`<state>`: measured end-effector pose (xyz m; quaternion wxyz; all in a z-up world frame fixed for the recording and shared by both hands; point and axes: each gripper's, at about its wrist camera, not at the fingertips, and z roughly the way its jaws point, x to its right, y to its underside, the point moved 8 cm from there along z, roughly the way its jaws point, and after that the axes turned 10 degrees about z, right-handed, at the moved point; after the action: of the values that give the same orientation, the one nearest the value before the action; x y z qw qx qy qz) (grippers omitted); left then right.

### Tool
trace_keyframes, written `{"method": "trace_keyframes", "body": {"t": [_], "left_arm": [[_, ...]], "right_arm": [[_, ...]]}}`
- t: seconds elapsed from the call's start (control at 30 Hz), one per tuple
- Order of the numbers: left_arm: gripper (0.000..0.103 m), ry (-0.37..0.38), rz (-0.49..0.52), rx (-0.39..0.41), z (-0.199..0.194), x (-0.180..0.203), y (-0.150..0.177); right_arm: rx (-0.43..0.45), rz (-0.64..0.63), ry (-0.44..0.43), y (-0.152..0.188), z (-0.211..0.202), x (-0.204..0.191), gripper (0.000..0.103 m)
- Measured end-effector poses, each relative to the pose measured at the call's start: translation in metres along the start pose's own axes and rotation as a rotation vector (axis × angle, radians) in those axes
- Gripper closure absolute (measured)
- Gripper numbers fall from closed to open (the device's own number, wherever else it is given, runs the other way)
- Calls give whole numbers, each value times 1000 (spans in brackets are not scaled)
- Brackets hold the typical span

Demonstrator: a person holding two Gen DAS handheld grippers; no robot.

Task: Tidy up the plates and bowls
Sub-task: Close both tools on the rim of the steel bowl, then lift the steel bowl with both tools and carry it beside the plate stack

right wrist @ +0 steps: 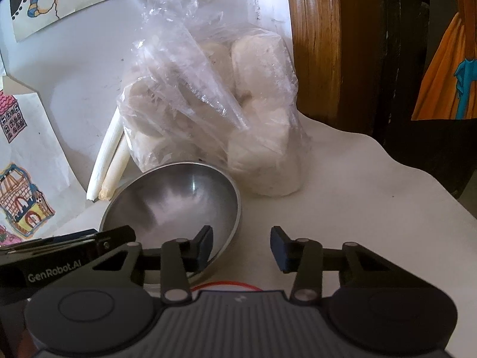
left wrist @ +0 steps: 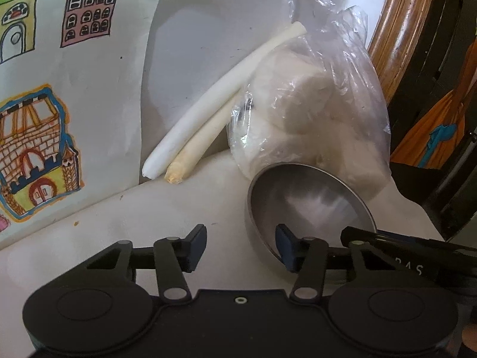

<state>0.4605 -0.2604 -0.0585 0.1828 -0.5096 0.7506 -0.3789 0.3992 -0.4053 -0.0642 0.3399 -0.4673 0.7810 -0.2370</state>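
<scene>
A steel bowl (left wrist: 310,203) sits on the white table, tilted, just in front of a plastic bag. It also shows in the right wrist view (right wrist: 176,203). My left gripper (left wrist: 241,246) is open with the bowl's left rim between its fingers; its right finger is inside the bowl. My right gripper (right wrist: 241,247) is open with the bowl's right rim between its fingers; its left finger is inside the bowl. Neither gripper has closed on the bowl. The other gripper's body shows at each view's edge.
A clear plastic bag of white lumps (left wrist: 310,110) (right wrist: 214,110) stands behind the bowl. Two white sticks (left wrist: 208,113) (right wrist: 108,161) lean on the wall. Children's drawings (left wrist: 32,146) hang at left. A wooden frame (right wrist: 316,41) and the table edge (right wrist: 432,185) are at right.
</scene>
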Motion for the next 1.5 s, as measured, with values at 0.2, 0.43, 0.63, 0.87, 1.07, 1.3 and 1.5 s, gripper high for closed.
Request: {"method": "trace_keyframes", "body": {"t": [0.2,0.43,0.63,0.87,1.07,1.3,1.5], "left_arm": [[79,39,33,11,-6,6,0],[87,13,17,2,-14,-5,1],[88,8,5,24,-34,-18,-2],[89,9,-16,60,-74,-29,-5],[90,18,-38,69,-112,-40,7],[90,51,-57,67,-163,-51,33],[90,71,-55,53,-200,-56,67]], "right_arm": [[-3,3,-26,1,-1,-6,76],[-7,-38,-29,5,-8,-21,85],[3,-55,-54,5,-19,-35,86],[27,-84,-94,4,-50,-55,86],[29,-109,-127,15,-82,-72,85],[38,-118,-161,50,-126,-88,85],[43,-119,-189,79,-167,-96,85]]}}
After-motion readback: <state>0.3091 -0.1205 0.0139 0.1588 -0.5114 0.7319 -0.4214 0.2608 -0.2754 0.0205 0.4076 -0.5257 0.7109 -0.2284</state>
